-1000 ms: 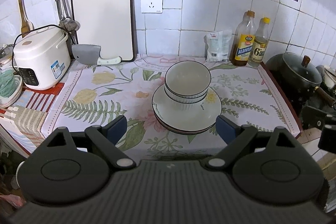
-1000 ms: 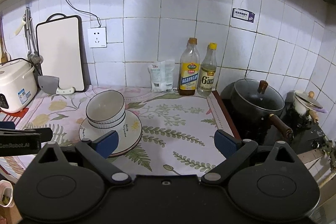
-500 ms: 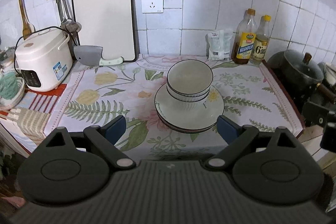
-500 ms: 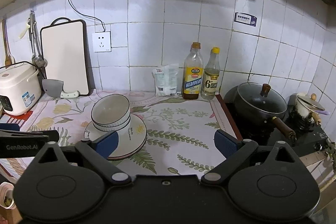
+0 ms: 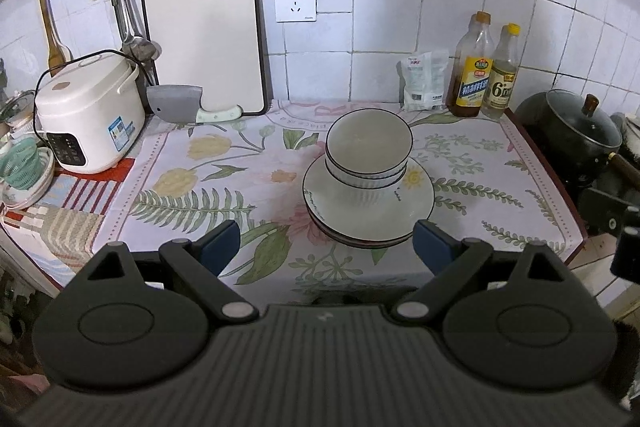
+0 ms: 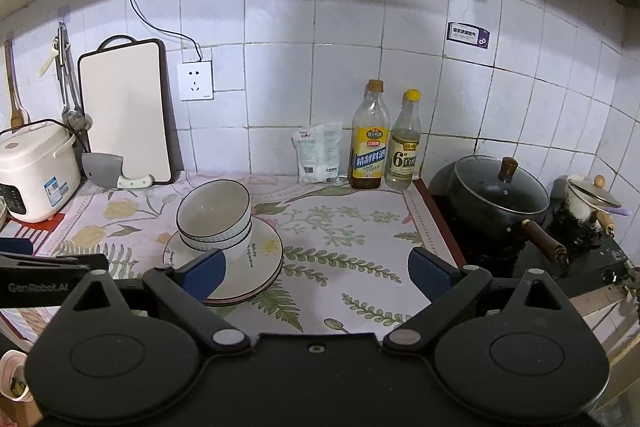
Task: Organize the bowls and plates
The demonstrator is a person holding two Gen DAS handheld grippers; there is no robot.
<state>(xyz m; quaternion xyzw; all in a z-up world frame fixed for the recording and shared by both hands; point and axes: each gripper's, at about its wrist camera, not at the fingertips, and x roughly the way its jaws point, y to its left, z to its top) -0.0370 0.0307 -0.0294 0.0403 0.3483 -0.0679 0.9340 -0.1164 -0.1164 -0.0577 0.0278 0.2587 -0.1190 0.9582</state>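
Observation:
Two white bowls with dark rims (image 5: pixel 369 153) sit nested on a stack of white plates (image 5: pixel 416 201) in the middle of the floral cloth. The same bowls (image 6: pixel 214 213) and plates (image 6: pixel 264 259) show at the left in the right wrist view. My left gripper (image 5: pixel 326 247) is open and empty, held back from the stack near the counter's front edge. My right gripper (image 6: pixel 316 273) is open and empty, to the right of the stack; its left fingertip (image 6: pixel 204 273) overlaps the plates in view.
A rice cooker (image 5: pixel 86 117), cleaver (image 5: pixel 176 103) and cutting board (image 5: pixel 204 35) stand at the back left. Two bottles (image 5: pixel 484 71) and a bag (image 5: pixel 424 81) stand at the back right. A black pot (image 6: pixel 500 195) sits on the stove to the right.
Both grippers have drawn back and risen slightly, so the stack looks a little smaller and lower in view. The bowls and plates have not moved.

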